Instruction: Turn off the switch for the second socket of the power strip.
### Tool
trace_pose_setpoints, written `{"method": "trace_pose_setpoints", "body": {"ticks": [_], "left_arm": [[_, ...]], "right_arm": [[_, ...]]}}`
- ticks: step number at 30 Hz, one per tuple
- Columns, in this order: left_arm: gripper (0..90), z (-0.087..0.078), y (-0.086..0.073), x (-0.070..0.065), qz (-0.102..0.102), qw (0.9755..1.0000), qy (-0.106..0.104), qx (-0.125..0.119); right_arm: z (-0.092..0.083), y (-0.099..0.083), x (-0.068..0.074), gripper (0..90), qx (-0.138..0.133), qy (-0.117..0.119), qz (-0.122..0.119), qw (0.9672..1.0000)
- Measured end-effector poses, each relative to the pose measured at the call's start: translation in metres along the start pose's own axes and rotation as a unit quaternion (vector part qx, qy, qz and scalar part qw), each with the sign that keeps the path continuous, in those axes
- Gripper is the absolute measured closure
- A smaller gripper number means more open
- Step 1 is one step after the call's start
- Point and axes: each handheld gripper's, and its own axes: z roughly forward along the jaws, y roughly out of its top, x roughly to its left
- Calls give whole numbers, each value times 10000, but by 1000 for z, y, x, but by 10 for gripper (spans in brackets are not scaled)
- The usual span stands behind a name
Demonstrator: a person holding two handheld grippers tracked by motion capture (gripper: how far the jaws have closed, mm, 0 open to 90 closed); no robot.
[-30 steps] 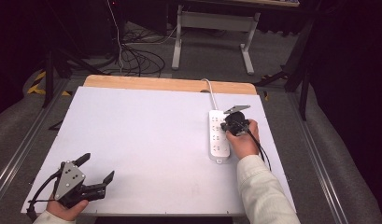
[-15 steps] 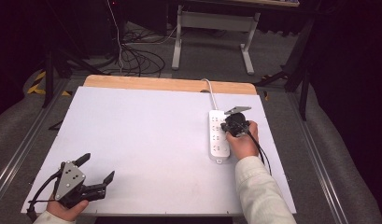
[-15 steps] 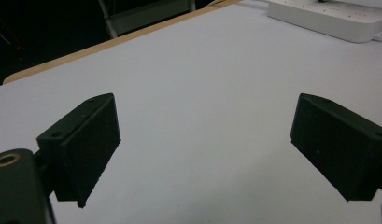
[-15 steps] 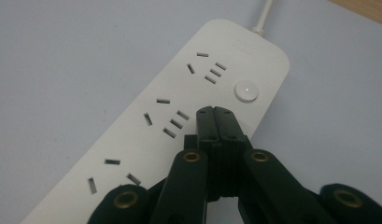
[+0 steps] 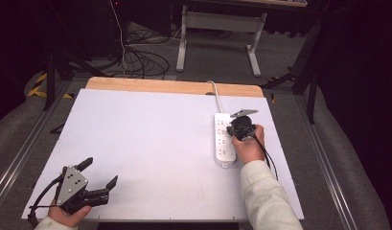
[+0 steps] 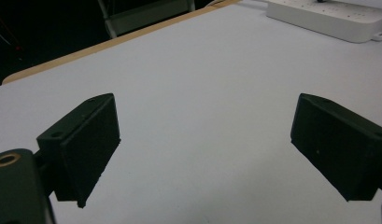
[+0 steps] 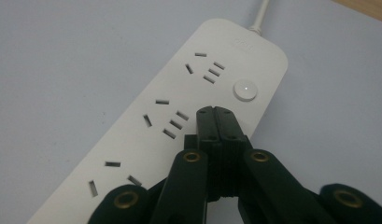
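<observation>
A white power strip (image 5: 222,143) lies on the right part of the white table top (image 5: 150,134), its cord (image 5: 213,91) running off the far edge. My right gripper (image 5: 236,130) is shut with nothing between its jaws. In the right gripper view its tips (image 7: 215,112) hover over the power strip (image 7: 170,98), just short of the round white button (image 7: 245,90); whether they touch I cannot tell. My left gripper (image 5: 98,171) rests near the front left corner, open and holding nothing (image 6: 205,135). The power strip (image 6: 328,16) lies far off in the left gripper view.
A wooden strip (image 5: 174,86) borders the table's far edge. Beyond it on the floor are tangled cables (image 5: 141,57) and a desk frame (image 5: 217,28). Metal rails run along both sides of the table.
</observation>
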Motion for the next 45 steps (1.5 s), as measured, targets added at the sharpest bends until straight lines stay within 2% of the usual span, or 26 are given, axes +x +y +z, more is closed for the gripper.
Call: {"method": "trace_pose_setpoints", "body": {"ticks": [4, 14, 18, 19, 20, 22, 25, 28, 45], "left_arm": [[88, 0, 0, 0, 14, 10000, 9, 2], [88, -1, 0, 0, 10, 10000, 5, -5], [88, 0, 0, 0, 3, 10000, 9, 1], [88, -1, 0, 0, 10, 10000, 10, -2], [88, -1, 0, 0, 14, 10000, 11, -11], [88, -1, 0, 1, 15, 10000, 15, -13], [88, 0, 0, 1, 35, 10000, 18, 3], [88, 0, 0, 1, 37, 10000, 18, 6], [88, -1, 1, 1, 37, 10000, 48, -2]], "right_arm": [[0, 0, -1, 900, 10, 51, 93, 9999], [0, -1, 1, 900, 4, -3, 20, 10000], [0, -6, -2, 900, -168, 111, 175, 9996], [-2, -6, -4, 900, -349, 138, 239, 9990], [-3, -6, -6, 900, -287, 101, 307, 9991], [-3, -8, -8, 900, -356, 100, 350, 9987], [-7, -9, -6, 900, -669, 92, 373, 9970], [-12, -6, -3, 900, -761, 46, 249, 9968], [-44, 6, 1, 892, -1082, 181, 180, 9938]]}}
